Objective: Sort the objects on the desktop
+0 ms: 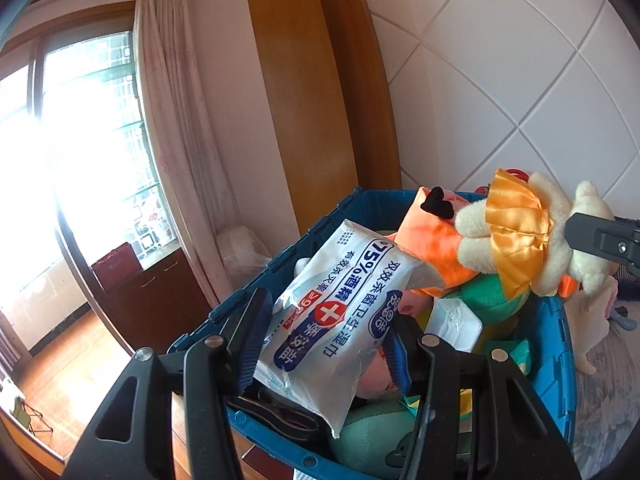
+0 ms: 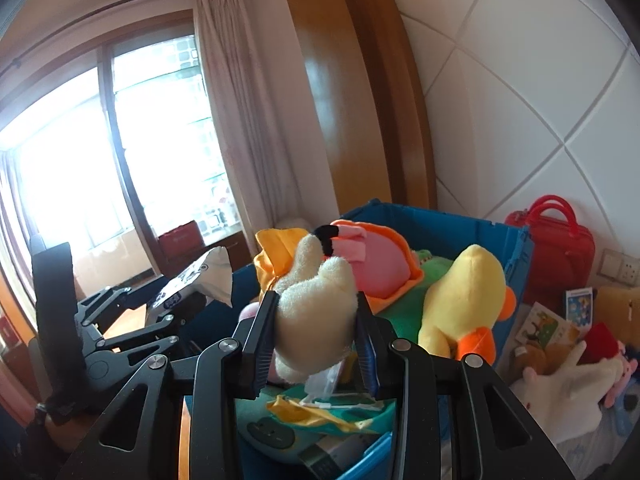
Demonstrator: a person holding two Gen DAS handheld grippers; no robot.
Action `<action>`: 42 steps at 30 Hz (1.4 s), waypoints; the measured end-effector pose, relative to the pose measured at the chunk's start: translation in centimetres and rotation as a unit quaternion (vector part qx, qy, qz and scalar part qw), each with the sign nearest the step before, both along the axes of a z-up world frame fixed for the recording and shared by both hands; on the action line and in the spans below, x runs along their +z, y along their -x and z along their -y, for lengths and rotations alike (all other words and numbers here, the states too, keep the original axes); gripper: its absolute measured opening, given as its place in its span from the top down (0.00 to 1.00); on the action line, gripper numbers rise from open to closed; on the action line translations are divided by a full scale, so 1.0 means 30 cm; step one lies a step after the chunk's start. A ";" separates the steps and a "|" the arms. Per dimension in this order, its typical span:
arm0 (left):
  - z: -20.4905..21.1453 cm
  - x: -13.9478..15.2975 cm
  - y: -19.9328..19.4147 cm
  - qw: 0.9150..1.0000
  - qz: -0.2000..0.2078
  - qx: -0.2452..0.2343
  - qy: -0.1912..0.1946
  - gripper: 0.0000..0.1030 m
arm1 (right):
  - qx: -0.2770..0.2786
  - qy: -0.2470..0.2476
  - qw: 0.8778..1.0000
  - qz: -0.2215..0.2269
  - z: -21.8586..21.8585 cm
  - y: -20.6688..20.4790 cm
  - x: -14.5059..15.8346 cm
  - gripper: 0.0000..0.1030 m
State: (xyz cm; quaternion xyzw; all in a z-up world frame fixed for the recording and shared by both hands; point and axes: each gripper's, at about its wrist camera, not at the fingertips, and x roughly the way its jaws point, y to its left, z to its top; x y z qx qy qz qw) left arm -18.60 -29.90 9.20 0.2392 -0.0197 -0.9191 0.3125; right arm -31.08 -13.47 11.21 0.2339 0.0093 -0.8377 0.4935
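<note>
My left gripper (image 1: 324, 340) is shut on a white pack of wet wipes (image 1: 340, 316) with blue and red print, held over the blue plastic bin (image 1: 560, 344). My right gripper (image 2: 316, 344) is shut on a cream plush toy (image 2: 316, 320) with an orange satin skirt, also above the bin (image 2: 516, 248). The same plush (image 1: 516, 240) and the right gripper's tip (image 1: 600, 240) show at the right of the left wrist view. The left gripper (image 2: 152, 320) with the wipes pack (image 2: 204, 280) shows at the left of the right wrist view.
The bin holds several soft toys: a yellow duck (image 2: 464, 304), a pink and orange plush (image 2: 380, 264), green plush (image 1: 488, 296). A red bag (image 2: 556, 248), cards and more toys (image 2: 568, 384) lie right of the bin. A wooden door frame (image 1: 304, 100) and tiled wall stand behind.
</note>
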 end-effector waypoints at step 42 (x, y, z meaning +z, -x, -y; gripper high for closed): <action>-0.108 0.071 -0.036 0.998 -0.049 -0.028 0.025 0.01 | -0.024 0.019 0.999 -0.017 -0.105 -0.154 0.064 0.48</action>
